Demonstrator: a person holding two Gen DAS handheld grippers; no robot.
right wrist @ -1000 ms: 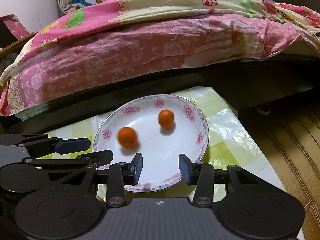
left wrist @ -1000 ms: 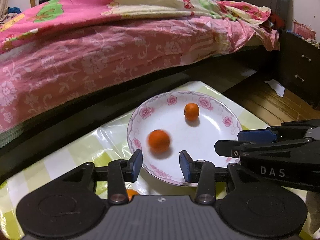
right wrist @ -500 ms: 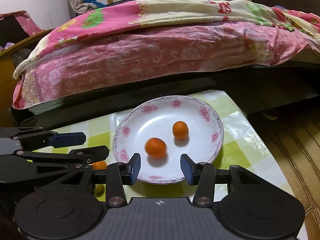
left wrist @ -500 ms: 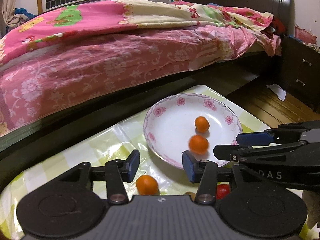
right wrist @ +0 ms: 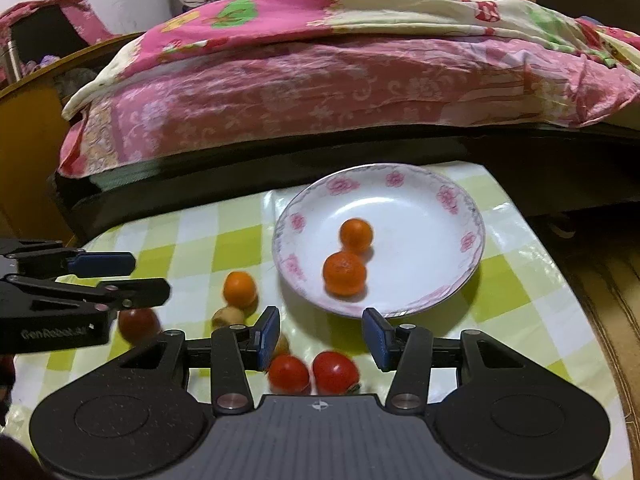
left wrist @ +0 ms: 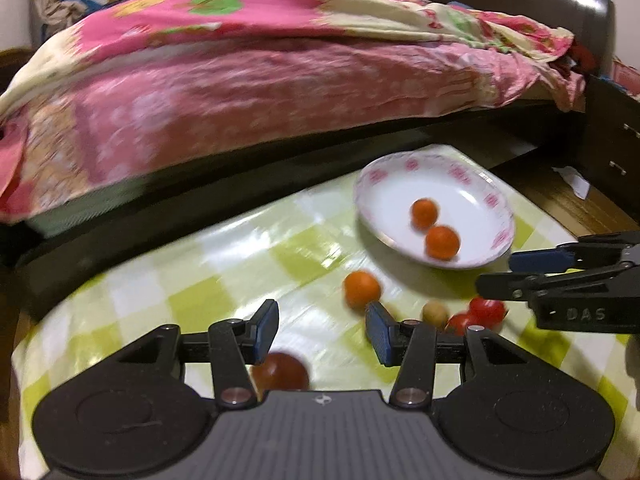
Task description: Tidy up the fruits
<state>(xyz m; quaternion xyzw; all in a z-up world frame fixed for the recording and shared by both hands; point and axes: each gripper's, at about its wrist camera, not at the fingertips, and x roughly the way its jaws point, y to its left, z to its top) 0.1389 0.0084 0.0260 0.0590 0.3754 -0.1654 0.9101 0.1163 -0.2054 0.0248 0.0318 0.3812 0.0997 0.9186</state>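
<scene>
On the left of the table [right wrist: 520, 292], the left gripper [left wrist: 322, 330] hangs over the checked cloth with its blue pads apart and nothing between them; its jaws have just been opening. Under its left pad lies one dark red fruit [left wrist: 280, 372], half hidden. A little to the right, one orange [right wrist: 239, 289] rests on the cloth, just beside a small brown fruit [right wrist: 228, 317]; a second brown one seems to sit behind the pad of the right gripper [right wrist: 319, 336], but I cannot tell for sure. This right gripper is also released and holds nothing; its jaws have been opening too. Below it, two red tomatoes [right wrist: 312, 372] lie touching each other. Further right stands the flowered plate [right wrist: 460, 204], close to the table edge, with two oranges [right wrist: 348, 256] inside, near each other.

So I count three oranges, two bright red tomatoes, one darker red fruit, and one or two brown fruits, plus one plate and two grippers.

I think the main danger is rolling. All the fruits are round and the cloth looks glossy, so a pad that comes down a little off centre may push a fruit away, maybe off the table. The tomatoes look soft, so a hard squeeze could bruise them. The two grippers work near each other and could collide.
</scene>
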